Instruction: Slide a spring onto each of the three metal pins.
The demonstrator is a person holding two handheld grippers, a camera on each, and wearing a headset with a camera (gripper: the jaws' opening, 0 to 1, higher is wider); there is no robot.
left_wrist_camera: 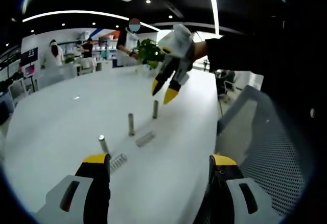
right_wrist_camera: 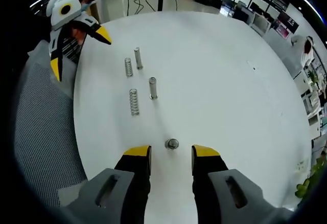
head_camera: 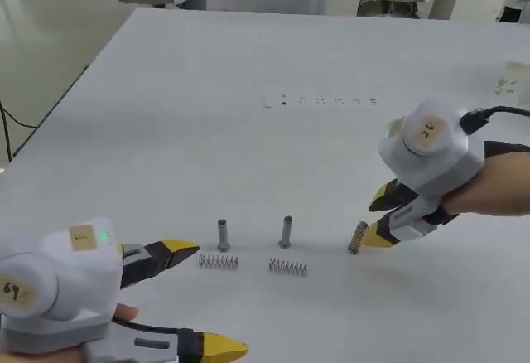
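Three short metal pins stand upright in a row on the white table. The left pin [head_camera: 223, 234] and the middle pin [head_camera: 286, 231] are bare, and a loose spring lies in front of each: one spring [head_camera: 218, 261] and another [head_camera: 287, 267]. The right pin [head_camera: 358, 237] wears a spring. My right gripper [head_camera: 383, 218] is open just right of that pin, its lower fingertip close beside it. From the right gripper view the sprung pin [right_wrist_camera: 172, 143] stands just ahead of the open right gripper [right_wrist_camera: 171, 155]. My left gripper [head_camera: 217, 298] is open near the left spring [left_wrist_camera: 118, 161].
A pale strip with small marks [head_camera: 323, 100] lies farther back on the table. The table's left edge [head_camera: 66, 98] runs diagonally, and the near edge [left_wrist_camera: 204, 147] is close to a mesh chair [left_wrist_camera: 265, 142]. Chairs and people stand in the office beyond.
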